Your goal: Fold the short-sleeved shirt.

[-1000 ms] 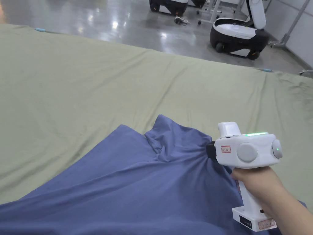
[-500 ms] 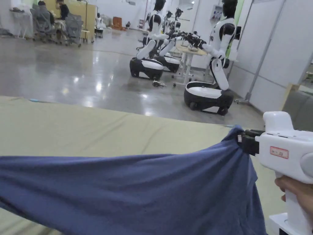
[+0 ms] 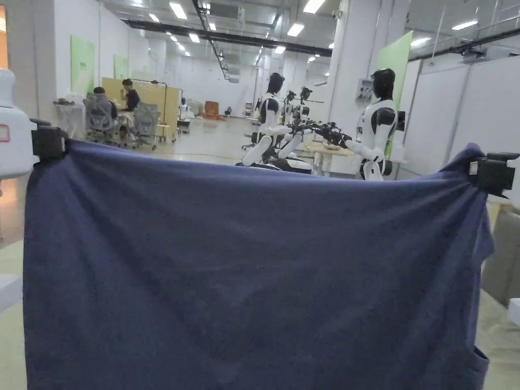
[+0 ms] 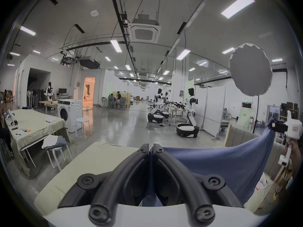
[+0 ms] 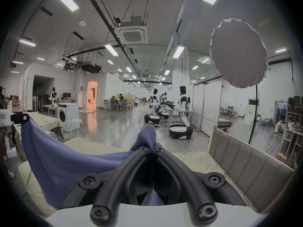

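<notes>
Holding the shirt (image 3: 244,274) up in the head view, I have my left tool (image 3: 48,143) and right tool (image 3: 490,175) pinching its top corners; it hangs as a soft, light sheet. In the left gripper view my jaws are closed on cloth above the bed (image 4: 91,161). In the right gripper view likewise; corners seem the best hold

Stretched right across in front, blue shirt (image 3: 244,274) blocking any reach forward. Plenty of open green worktop (image 4: 98,158) underneath. Padded headboard (image 5: 246,158) walling off the right side, big round diffuser (image 5: 237,52) overhead.
</notes>
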`<state>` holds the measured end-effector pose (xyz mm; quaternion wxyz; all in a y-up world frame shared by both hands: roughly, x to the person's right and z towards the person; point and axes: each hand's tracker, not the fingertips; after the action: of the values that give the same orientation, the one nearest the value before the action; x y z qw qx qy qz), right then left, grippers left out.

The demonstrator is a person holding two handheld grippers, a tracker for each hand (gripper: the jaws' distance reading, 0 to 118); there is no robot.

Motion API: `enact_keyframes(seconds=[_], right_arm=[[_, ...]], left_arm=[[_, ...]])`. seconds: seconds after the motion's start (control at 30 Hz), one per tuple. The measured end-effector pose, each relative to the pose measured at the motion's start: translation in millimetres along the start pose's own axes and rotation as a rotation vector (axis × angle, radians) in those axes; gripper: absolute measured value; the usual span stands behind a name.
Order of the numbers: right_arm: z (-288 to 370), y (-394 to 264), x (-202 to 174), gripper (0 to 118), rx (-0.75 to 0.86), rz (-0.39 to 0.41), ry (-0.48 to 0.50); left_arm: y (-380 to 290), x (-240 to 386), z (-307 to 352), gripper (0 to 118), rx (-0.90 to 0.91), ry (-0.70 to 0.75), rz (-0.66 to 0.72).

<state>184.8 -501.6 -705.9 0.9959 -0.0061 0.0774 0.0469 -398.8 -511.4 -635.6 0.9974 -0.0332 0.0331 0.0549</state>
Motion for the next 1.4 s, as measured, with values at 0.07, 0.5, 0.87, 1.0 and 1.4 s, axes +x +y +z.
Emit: enact_keyframes(seconds=[0.07,0.5,0.87,1.0,1.4], right_arm=[[-22.3,8.7,0.3,2,0.047,0.034,-0.018],[-174.8,65.9,-3.0,2,0.089,-0.079,-0.058],[-268.6,30.6,-10.9,2,0.056,-0.057,-0.093],[-290.8,-11.3,-7.7,2,-0.029,-0.11,-0.081],[-259.3,-166.1,2.4,2,-0.197,-0.061,-0.052]], left_arm=[[14.7,-0.2,-23.2,1,-0.003,0.014,-0.026],[80.0,9.9,-159.9,1,0.099,0.117,-0.205],[33.5,5.0,-261.5,1,0.041,0.142,-0.196],[-7.3,3.6,-282.3,1,-0.023,0.119,-0.156],[-150.2,4.3,-262.8,1,-0.197,0.068,-0.167]])
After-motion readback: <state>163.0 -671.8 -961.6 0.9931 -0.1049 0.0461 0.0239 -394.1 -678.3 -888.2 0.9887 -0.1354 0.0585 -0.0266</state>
